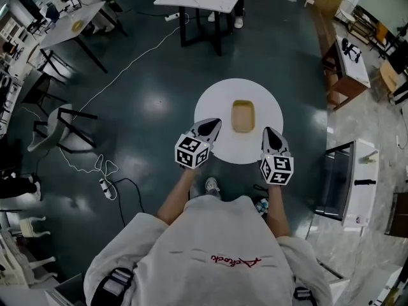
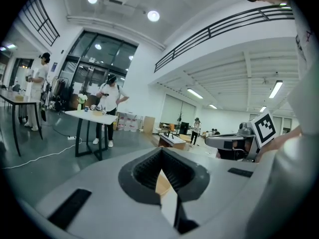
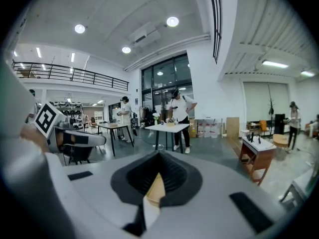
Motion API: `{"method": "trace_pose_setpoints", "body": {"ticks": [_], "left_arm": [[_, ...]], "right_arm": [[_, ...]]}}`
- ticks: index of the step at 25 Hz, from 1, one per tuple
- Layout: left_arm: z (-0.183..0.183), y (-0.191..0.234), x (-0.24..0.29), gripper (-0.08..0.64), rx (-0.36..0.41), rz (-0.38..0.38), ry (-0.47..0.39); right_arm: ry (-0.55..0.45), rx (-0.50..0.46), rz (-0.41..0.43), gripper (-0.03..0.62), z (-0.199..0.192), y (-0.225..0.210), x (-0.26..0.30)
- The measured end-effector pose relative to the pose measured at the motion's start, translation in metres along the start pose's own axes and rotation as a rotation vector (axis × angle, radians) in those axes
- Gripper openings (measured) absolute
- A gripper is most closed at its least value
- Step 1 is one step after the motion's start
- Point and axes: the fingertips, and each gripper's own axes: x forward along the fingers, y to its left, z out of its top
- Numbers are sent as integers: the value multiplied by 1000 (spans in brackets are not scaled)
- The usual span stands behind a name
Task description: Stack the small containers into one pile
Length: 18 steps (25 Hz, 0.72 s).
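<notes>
Just ahead, between left claw [image 1: 215, 123] and right claw [image 1: 268, 132], lies the tan container [image 1: 243, 116].

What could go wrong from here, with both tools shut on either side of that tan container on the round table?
1. The left tool and right tool are both shut and empty. A nudge from either would probably slide the tan container across the small round table rather than lift it.
2. A power strip and its cables lie on the floor to the person's left, so stepping that way could mean a trip.
</notes>
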Motion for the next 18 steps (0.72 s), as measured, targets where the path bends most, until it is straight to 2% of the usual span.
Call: {"method": "trace_pose_setpoints", "body": {"ticks": [11,18], "left_arm": [[-11,-42,-17,9,4,21,1],[-9,-45,-20,9,9,27,-8]], "right_arm": [[-2,5,11,20,-14,-1,-47],[-10,2,21,20,-12,0,-48]]}}
